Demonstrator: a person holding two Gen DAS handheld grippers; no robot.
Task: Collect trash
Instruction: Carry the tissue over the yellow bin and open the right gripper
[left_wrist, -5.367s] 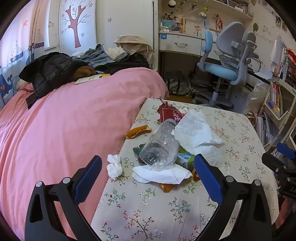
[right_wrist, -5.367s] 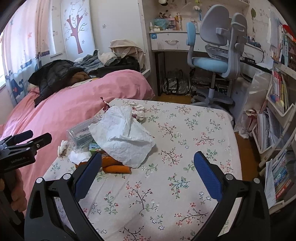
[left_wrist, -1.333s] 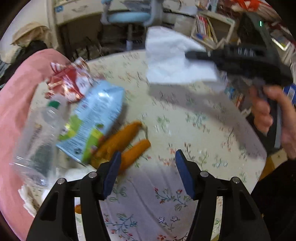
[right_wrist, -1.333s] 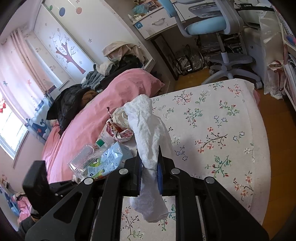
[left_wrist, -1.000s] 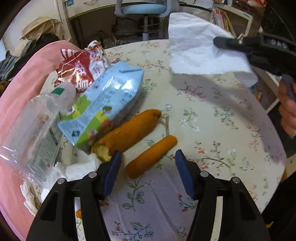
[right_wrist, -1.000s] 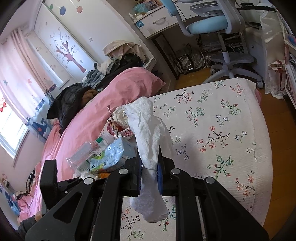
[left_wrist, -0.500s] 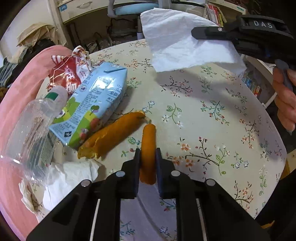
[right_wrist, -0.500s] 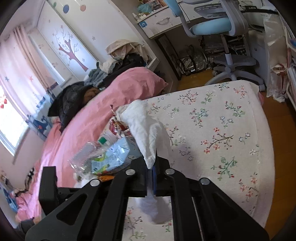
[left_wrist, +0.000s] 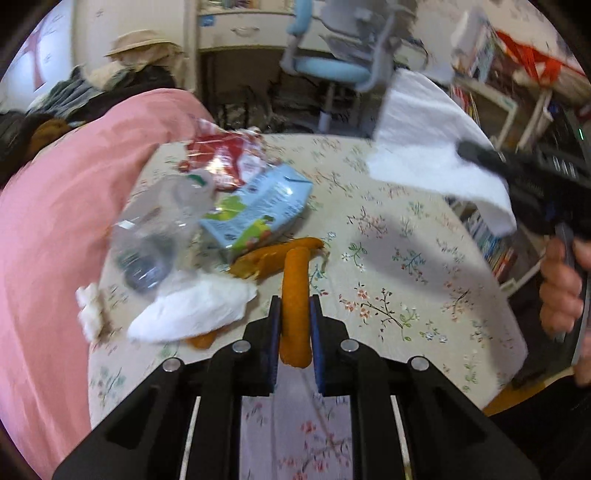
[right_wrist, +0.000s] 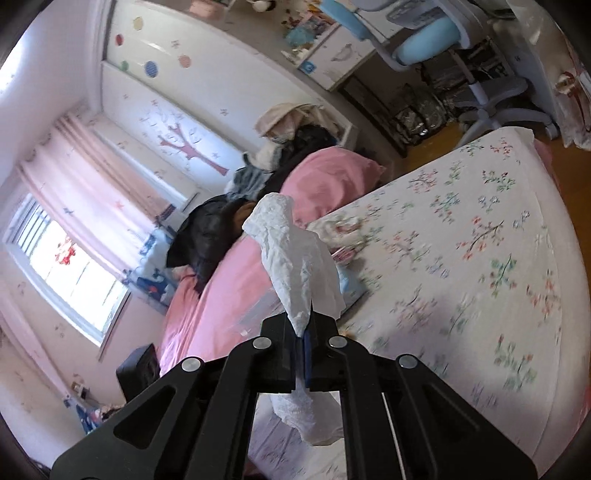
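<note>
My left gripper (left_wrist: 294, 317) is shut on an orange carrot-like piece (left_wrist: 294, 295) and holds it above the floral table (left_wrist: 406, 266). My right gripper (right_wrist: 303, 332) is shut on a crumpled white tissue (right_wrist: 295, 258) and holds it in the air; the tissue also shows in the left wrist view (left_wrist: 428, 147). On the table lie a clear plastic bottle (left_wrist: 159, 229), a blue carton (left_wrist: 258, 210), a red wrapper (left_wrist: 221, 158), a second orange piece (left_wrist: 273, 254) and white tissues (left_wrist: 192, 310).
A pink bed (left_wrist: 55, 221) runs along the table's left side, with clothes piled at its far end. A blue desk chair (left_wrist: 332, 62) and desk stand behind the table. Bookshelves (left_wrist: 491, 103) are at the right. The table's right half (right_wrist: 480, 258) holds no trash.
My left gripper has lifted the orange piece off the table and tilted. My right gripper has swung upward with the tissue, turning towards the window side.
</note>
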